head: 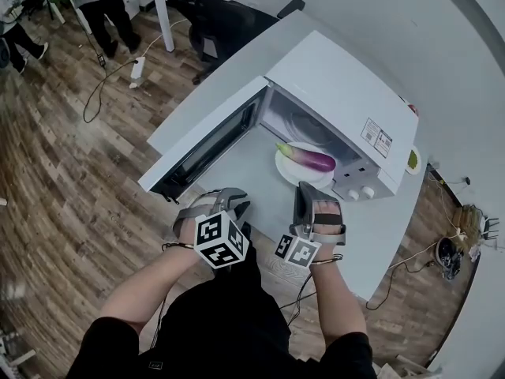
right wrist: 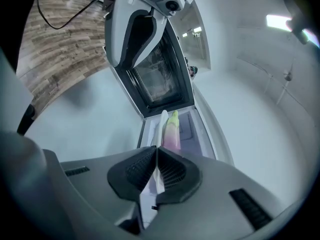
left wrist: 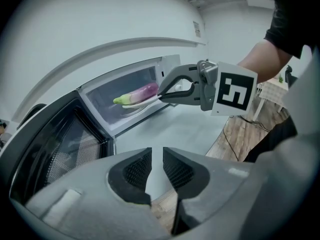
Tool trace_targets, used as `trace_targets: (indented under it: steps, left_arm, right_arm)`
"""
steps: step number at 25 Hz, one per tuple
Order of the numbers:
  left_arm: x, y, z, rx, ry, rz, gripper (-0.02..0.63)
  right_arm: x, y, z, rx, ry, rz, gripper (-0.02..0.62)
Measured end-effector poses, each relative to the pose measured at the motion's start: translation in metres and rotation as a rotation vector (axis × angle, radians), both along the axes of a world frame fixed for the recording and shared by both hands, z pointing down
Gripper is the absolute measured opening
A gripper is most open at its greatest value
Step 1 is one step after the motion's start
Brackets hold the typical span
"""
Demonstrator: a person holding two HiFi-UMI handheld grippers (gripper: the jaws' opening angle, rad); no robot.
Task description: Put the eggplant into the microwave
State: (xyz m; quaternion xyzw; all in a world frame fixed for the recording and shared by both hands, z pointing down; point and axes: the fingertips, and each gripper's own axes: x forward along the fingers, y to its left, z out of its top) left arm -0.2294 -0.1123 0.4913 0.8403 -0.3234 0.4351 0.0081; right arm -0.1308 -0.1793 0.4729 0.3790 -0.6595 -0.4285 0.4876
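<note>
At frame centre, the right gripper [right wrist: 156, 156] pinched the plate [head: 290, 172] by its rim, the smooth eggplant [head: 312, 159] liable to roll; the left gripper [left wrist: 156, 166] kept its fingers narrow, empty.

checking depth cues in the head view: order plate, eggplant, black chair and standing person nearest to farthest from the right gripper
1. plate, rim clamped by the right gripper.
2. eggplant, lying on that plate.
3. black chair, beyond the microwave, upper middle.
4. standing person, top left on the floor.
</note>
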Motion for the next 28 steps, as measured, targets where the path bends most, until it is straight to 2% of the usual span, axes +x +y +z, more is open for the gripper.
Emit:
trace_targets:
  steps: [13,20,28]
  left_arm:
    - [0.012,-0.048,0.011,-0.018,0.003,-0.01,0.075]
    - [0.014,-0.063,0.017,-0.024,-0.001,-0.014,0.075]
    - [0.016,-0.069,0.025,-0.034,0.002,-0.026,0.075]
  right_arm:
    - [0.004,-0.05,0.022,0.005,0.009,0.017,0.025]
    - [0.007,-0.07,0.034,0.039,0.039,0.018,0.025]
    - [0.008,-0.088,0.043,0.04,0.02,0.039,0.026]
